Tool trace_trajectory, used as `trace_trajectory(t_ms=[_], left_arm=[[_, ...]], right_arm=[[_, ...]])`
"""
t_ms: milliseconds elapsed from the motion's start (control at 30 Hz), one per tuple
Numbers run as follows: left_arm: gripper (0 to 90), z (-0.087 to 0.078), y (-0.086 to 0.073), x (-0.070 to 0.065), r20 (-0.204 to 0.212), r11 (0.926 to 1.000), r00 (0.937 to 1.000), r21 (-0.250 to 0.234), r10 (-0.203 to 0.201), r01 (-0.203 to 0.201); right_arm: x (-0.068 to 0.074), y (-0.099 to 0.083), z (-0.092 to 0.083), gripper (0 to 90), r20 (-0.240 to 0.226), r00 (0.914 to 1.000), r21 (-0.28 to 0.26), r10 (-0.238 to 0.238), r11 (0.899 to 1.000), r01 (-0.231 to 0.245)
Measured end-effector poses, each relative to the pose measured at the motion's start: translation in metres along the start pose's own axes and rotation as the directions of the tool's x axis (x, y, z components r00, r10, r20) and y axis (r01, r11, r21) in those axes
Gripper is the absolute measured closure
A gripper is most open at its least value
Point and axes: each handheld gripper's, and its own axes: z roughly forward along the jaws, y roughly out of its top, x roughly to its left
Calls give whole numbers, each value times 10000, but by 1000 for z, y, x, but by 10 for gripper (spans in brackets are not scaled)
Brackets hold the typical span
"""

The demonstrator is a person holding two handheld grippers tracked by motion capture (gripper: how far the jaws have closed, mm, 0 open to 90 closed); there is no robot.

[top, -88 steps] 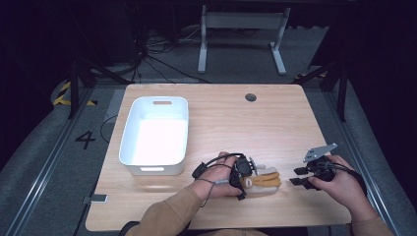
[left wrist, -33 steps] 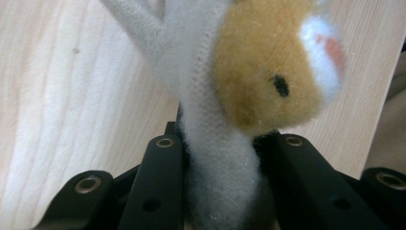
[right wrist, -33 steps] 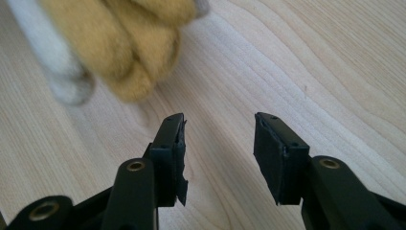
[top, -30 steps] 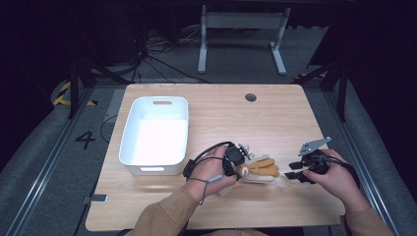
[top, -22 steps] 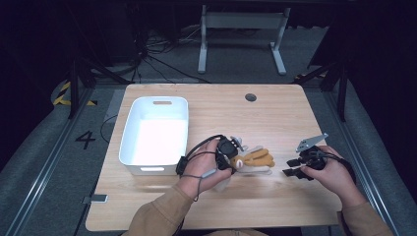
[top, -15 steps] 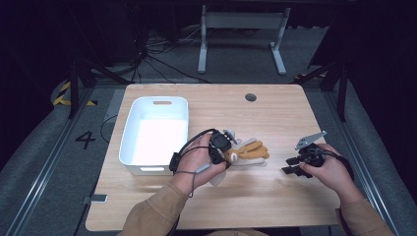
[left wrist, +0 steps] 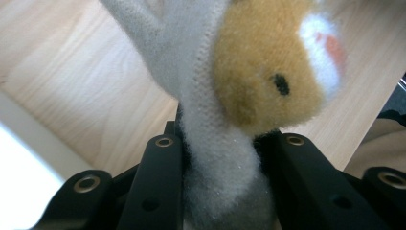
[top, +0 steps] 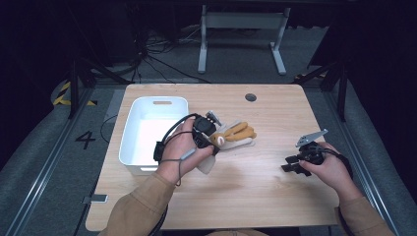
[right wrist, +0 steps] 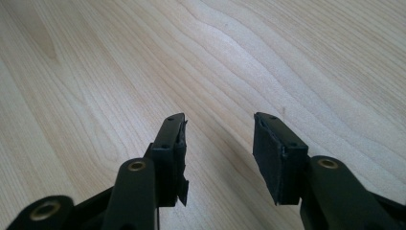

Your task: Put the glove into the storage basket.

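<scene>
A plush toy (top: pixel 231 136), tan and pale grey with a white muzzle, hangs lifted off the table in my left gripper (top: pixel 206 133), just right of the white bin (top: pixel 129 142). In the left gripper view the toy (left wrist: pixel 230 96) is pinched between both black jaws, its tan head with a black eye above them. My right gripper (top: pixel 290 164) rests low over the wood at the right side of the table. In its own view the right gripper (right wrist: pixel 218 143) stands open, only bare wood between its pads.
The white bin's rim (left wrist: pixel 28 139) shows at the lower left of the left gripper view. A round cable hole (top: pixel 251 97) sits near the table's far edge. A metal stand (top: pixel 241 34) and cables lie on the floor beyond.
My left gripper has carried the plush toy up and leftward, from the table's middle front towards the white bin. The right gripper has stayed almost where it was.
</scene>
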Motion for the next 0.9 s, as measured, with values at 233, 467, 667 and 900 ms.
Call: trace_trajectory(t_ms=[233, 467, 667, 900], left_arm=[[731, -19, 4, 9, -240, 9988, 9986, -55, -481, 480], [732, -33, 6, 22, -479, 9974, 9963, -149, -708, 702], [731, -44, 6, 37, -611, 9939, 9921, -197, -1099, 1089], [729, -53, 0, 57, -671, 9859, 9837, -176, -1671, 1663]], right_arm=[[2, -1, -1, 542, 26, 9998, -169, 183, 9997, -182], [3, -1, -2, 541, 37, 9996, -257, 283, 9993, -282], [2, -5, -1, 541, 42, 9991, -198, 419, 9989, -418], [3, -8, -3, 537, 81, 9981, -259, 608, 9978, -605]])
